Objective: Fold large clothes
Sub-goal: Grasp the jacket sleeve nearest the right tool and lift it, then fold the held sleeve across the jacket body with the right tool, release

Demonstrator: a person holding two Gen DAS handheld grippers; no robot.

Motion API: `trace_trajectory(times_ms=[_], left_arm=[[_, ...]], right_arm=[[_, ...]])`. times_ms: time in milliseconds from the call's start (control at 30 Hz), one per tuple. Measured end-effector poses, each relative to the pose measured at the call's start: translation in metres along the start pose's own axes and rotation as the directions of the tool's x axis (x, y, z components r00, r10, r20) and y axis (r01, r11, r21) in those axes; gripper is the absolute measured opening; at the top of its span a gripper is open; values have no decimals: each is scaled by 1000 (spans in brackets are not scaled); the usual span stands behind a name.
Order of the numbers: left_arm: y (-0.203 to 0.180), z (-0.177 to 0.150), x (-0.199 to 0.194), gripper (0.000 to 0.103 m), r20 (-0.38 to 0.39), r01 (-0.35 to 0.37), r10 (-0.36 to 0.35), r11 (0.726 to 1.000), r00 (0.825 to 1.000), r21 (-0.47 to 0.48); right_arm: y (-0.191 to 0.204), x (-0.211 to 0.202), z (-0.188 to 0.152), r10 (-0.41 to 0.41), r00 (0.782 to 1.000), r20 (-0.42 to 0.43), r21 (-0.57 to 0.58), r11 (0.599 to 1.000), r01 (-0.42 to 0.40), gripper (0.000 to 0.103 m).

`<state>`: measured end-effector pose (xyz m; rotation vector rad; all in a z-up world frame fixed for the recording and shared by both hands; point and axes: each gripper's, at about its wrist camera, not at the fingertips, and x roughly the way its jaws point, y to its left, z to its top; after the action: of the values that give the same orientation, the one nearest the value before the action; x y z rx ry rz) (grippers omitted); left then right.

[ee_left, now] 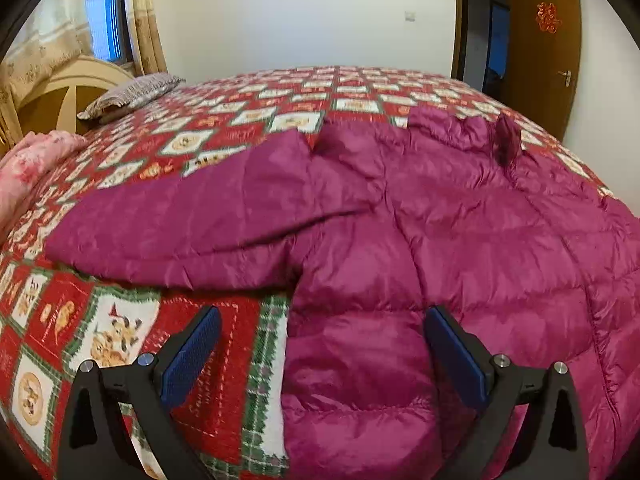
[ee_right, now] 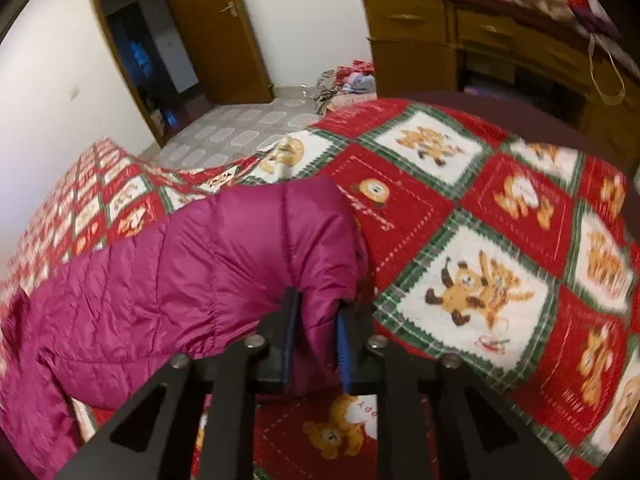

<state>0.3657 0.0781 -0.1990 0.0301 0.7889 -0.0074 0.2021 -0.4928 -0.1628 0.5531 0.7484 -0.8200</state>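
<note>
**Big Purple Coat on the Bed**

A puffy, shiny purple quilted coat point(ee_left: 400, 220) lies spread out on a bed with a red, green and white bear-picture blanket point(ee_left: 224, 344). The left tongs point(ee_left: 322, 354) are wide and hold nothing. The coat's edge sits between their blue pads, just ahead. The right tongs point(ee_right: 318, 340) are narrow and pinch a fold of the coat's end point(ee_right: 316, 320) tight between them.

Magenta quilted down jacket point(ee_left: 420, 220) — spread flat, seemingly back up — across the bed.
</note>
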Motion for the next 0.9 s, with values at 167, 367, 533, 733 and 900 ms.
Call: trace_trajectory(times_ms=[167, 367, 533, 733, 900], left_arm=[[0, -5, 7, 102, -32, 7, -8, 1000, 999, -8], [13, -8, 8, 102, -41, 75, -79, 994, 996, -85], [13, -9, 6, 102, -35, 73, -77, 994, 996, -83], [18, -11, 5, 102, -22, 95, -97, 990, 995, -100], [21, -11, 4, 102, -13, 111, -113, 987, 994, -113]], right_arm=[[23, -29, 12, 9, 997, 83, -93, 996, -1, 13], [103, -81, 21, 176, 974, 144, -266, 955, -133, 13], [189, -112, 3, 341, 934, 109, -414, 870, -269, 13], [287, -130, -43, 508, 861, -1, -533, 729, -430, 13], [356, -127, -97, 587, 798, -135, -571, 612, -547, 12]])
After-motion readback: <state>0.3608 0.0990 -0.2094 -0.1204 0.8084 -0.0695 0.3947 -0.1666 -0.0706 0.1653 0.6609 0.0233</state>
